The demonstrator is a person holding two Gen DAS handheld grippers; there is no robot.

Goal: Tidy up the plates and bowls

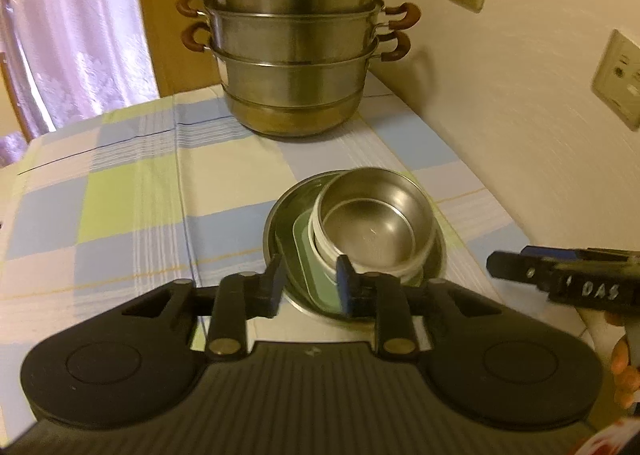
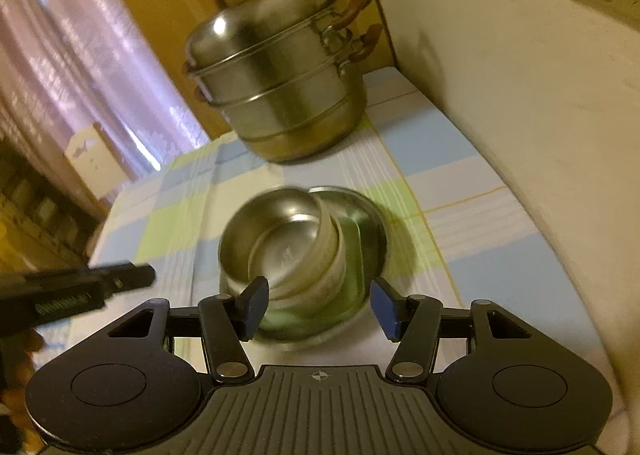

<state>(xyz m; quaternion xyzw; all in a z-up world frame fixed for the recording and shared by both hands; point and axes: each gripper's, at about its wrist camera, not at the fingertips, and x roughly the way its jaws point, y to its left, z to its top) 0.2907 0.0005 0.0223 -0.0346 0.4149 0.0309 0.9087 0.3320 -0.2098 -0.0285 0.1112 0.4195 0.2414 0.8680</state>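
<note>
Sat stacked on the checked cloth (image 1: 132,191) near the wall (image 1: 500,103): a steel plate (image 1: 280,223) at the bottom, a green tray (image 1: 306,255) in it, and a steel bowl (image 1: 376,215) on top, tilted against the tray. In the right view, same stack: bowl (image 2: 280,231) leaning left, plate (image 2: 372,231) beneath, all blurred.

Left gripper (image 1: 310,285) reached over the near rim of the plate, jaws partly apart, one finger outside the plate and the other by the bowl's wall; could not tell whether anything was pinched.

Right gripper (image 2: 320,305) hovered just short of the stack, jaws spread wide, grasping nothing.

Stood well behind, by the corner: a lidded steamer pot (image 1: 296,55).
</note>
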